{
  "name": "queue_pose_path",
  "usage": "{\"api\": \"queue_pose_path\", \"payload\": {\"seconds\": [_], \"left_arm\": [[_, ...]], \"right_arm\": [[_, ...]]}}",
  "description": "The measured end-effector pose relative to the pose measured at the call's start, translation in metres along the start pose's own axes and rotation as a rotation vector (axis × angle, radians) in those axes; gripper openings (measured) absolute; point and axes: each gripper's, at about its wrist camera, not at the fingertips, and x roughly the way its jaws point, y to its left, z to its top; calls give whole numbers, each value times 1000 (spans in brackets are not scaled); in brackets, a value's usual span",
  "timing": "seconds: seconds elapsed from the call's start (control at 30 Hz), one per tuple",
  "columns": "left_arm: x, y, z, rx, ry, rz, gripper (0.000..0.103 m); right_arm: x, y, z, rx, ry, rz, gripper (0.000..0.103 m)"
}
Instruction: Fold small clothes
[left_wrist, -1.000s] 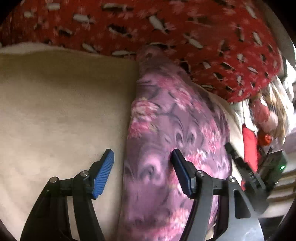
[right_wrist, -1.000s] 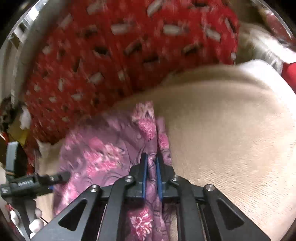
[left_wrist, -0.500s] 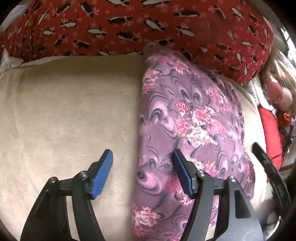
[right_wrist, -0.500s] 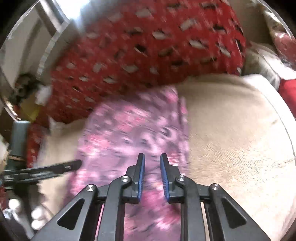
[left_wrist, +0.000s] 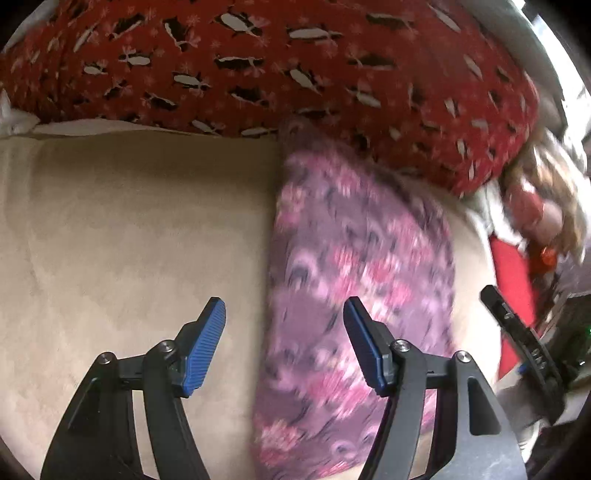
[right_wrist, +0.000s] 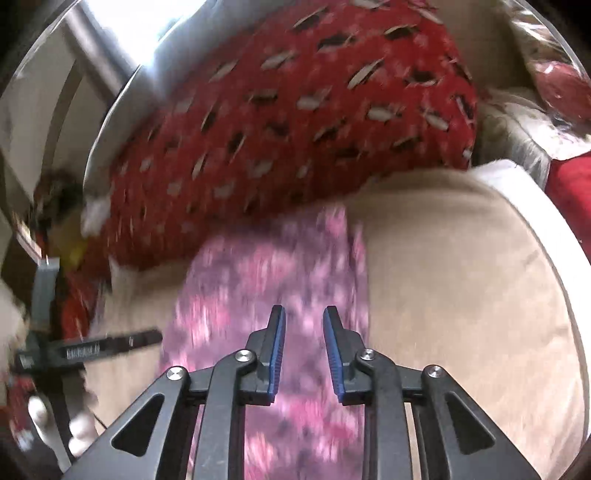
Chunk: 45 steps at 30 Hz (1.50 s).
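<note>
Lying folded lengthwise on the beige cushion (left_wrist: 129, 229), against the red pillow (left_wrist: 295, 62): one floral garment (left_wrist: 354, 266). Right gripper (right_wrist: 303, 349), pinching it a second ago, now opening, cloth released. Left gripper (left_wrist: 284, 343) spread, empty. Fold apparently set; next fold pending.

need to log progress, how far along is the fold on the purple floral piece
Done: the purple floral garment lies as a narrow folded strip on the beige cushion. In hand: nothing; the left gripper is open, the right gripper opening above it. Left: probably a crosswise fold.
</note>
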Motion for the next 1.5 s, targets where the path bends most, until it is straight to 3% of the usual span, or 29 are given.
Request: {"api": "queue_pose_path", "payload": {"seconds": [0.17,0.23,0.27,0.43,0.5,0.53,0.57,0.77,0.8,0.87,0.93,1.13,1.2,1.23,1.27,1.33,1.37,1.4,1.5], "left_arm": [[34,-12,27,-27,42,5,66],[62,-13,28,-41,108,43,67],[73,-10,27,-57,130,44,73],[63,6,28,-122,150,-74,74],[52,20,22,-149,166,-141,74],[47,26,17,-157,173,-173,74],[42,33,11,-164,184,-211,74],[43,44,-23,-198,238,-331,74],[43,44,-23,-204,234,-339,78],[44,40,-23,-228,233,-373,83],[49,35,-22,-253,260,-412,83],[60,20,-18,-238,275,-392,86],[60,20,-17,-258,273,-402,87],[59,19,-16,-262,270,-405,86],[57,18,-16,-264,261,-400,83],[52,14,-18,-236,243,-367,61],[49,11,-19,-206,237,-344,43],[44,7,-18,-169,225,-314,31],[25,-1,-18,-117,171,-262,25]], "right_arm": [[34,-5,12,20,23,-20,24],[65,-10,5,22,111,-73,23],[76,-12,1,16,144,-81,23],[56,-18,8,25,104,-44,23],[39,-28,7,39,80,-49,31],[33,-33,5,49,78,-46,43],[25,-41,1,66,79,-36,47],[17,-65,-32,180,139,66,48],[18,-64,-36,192,141,91,48],[27,-57,-40,204,166,159,54],[36,-45,-41,167,186,165,60],[56,-42,-34,168,171,232,64],[58,-41,-33,165,166,244,63],[58,-39,-33,147,169,234,56],[58,-37,-33,131,173,234,41],[53,-26,-33,53,157,209,33],[50,-21,-32,13,143,187,28],[47,-16,-31,-12,133,166,26],[36,6,-27,-86,97,99,21]]}}
